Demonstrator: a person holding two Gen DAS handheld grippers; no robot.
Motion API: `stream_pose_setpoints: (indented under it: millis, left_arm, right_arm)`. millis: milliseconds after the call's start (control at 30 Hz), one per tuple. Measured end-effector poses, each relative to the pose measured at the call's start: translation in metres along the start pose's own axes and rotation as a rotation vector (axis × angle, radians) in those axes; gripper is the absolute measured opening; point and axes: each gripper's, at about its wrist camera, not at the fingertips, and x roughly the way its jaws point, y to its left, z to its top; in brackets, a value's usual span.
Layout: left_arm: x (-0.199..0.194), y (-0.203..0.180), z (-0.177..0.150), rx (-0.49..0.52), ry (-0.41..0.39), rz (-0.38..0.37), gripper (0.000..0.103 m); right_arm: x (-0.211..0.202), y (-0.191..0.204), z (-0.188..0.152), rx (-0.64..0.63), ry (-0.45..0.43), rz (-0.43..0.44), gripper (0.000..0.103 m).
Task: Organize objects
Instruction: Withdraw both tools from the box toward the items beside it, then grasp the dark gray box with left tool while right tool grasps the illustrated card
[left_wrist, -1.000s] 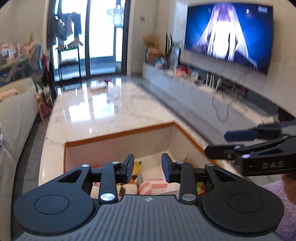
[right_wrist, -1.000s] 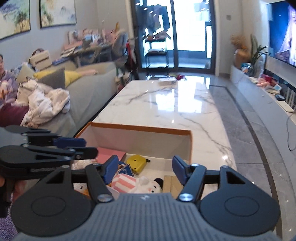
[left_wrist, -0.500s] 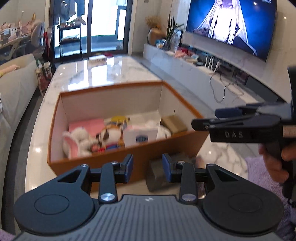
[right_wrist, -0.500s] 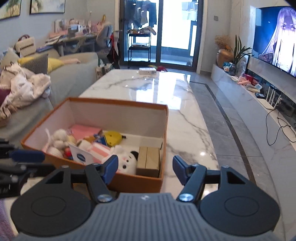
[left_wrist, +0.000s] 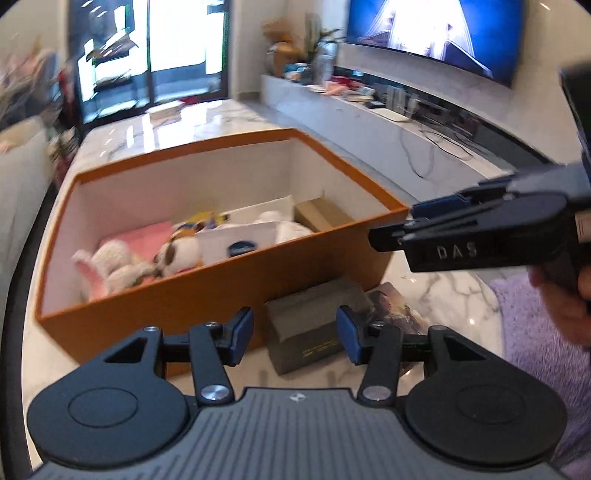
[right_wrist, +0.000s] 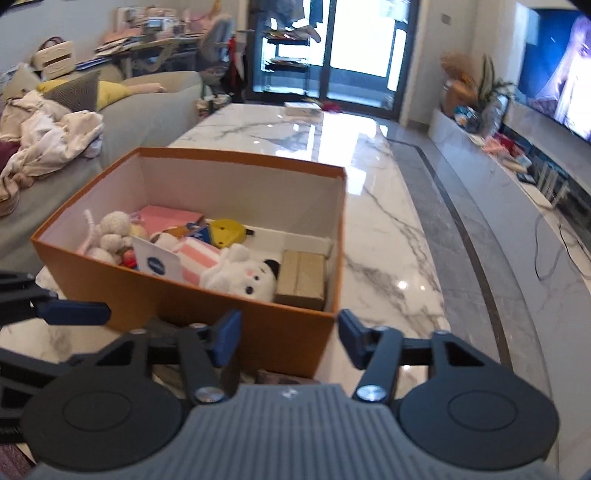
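We are working over a marble table, the largest surface in both views. An orange box is sitting on it, open at the top, its white interior holding the sorted items. Inside, we are seeing a pink flat item at the back, a white plush rabbit at the left end, a white plush toy with a black ear near the front wall, a white card with a blue round mark, a yellow item, and a tan cardboard packet at the right end.

Outside the box, a dark grey block is lying on the table, touching or just beside the box's front wall. A printed card is lying beside the block.

We are holding the left gripper low in front of the block. Its jaws are opening; the block is showing between them, but the pads are not pressing on it.

We are holding the right gripper above the box's near right corner. Its jaws are closing, standing apart, with nothing clamped between them.
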Motion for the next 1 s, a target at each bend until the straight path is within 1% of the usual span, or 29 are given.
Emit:
stream_pose_setpoints:
  millis: [67, 133, 167, 200, 300, 400, 500, 600, 667, 800, 833, 933, 1000]
  left_arm:
    - [0.004, -0.007, 0.0, 0.076, -0.014, 0.014, 0.06]
    - [0.008, -0.011, 0.0, 0.123, -0.013, 0.04, 0.06]
    - [0.011, -0.012, -0.001, 0.136, -0.01, 0.044, 0.06]
    - [0.013, -0.012, -0.001, 0.141, -0.006, 0.038, 0.06]
    - [0.018, -0.01, -0.004, 0.117, 0.021, -0.002, 0.06]
    - [0.019, -0.008, -0.007, 0.092, 0.04, -0.029, 0.06]
    - [0.017, -0.008, -0.009, 0.067, 0.056, -0.061, 0.06]
    - [0.014, -0.011, -0.01, 0.067, 0.069, -0.065, 0.06]
    - [0.011, -0.013, -0.012, 0.073, 0.078, -0.083, 0.06]
    - [0.008, -0.015, -0.014, 0.105, 0.087, -0.11, 0.06]
    - [0.008, -0.015, -0.014, 0.113, 0.085, -0.104, 0.06]
    - [0.009, -0.016, -0.012, 0.132, 0.056, -0.038, 0.06]
    - [0.011, -0.017, -0.008, 0.155, 0.053, -0.024, 0.06]
  right_arm:
    - [0.0, -0.003, -0.002, 0.012, 0.028, 0.012, 0.054]
    - [-0.001, -0.006, -0.005, 0.04, 0.056, 0.041, 0.054]
    - [0.0, -0.007, -0.007, 0.066, 0.073, 0.065, 0.05]
    - [0.001, -0.009, -0.009, 0.099, 0.094, 0.103, 0.048]
    - [0.008, -0.009, -0.013, 0.208, 0.134, 0.214, 0.046]
    - [0.015, -0.003, -0.017, 0.253, 0.16, 0.276, 0.042]
    - [0.019, 0.003, -0.019, 0.245, 0.169, 0.279, 0.033]
    - [0.022, 0.001, -0.021, 0.252, 0.162, 0.282, 0.032]
    - [0.023, -0.003, -0.022, 0.263, 0.167, 0.291, 0.032]
    - [0.026, -0.016, -0.021, 0.295, 0.2, 0.333, 0.032]
    - [0.027, -0.02, -0.021, 0.305, 0.208, 0.342, 0.032]
    - [0.025, -0.026, -0.019, 0.324, 0.199, 0.326, 0.032]
    - [0.022, -0.029, -0.016, 0.33, 0.184, 0.326, 0.032]
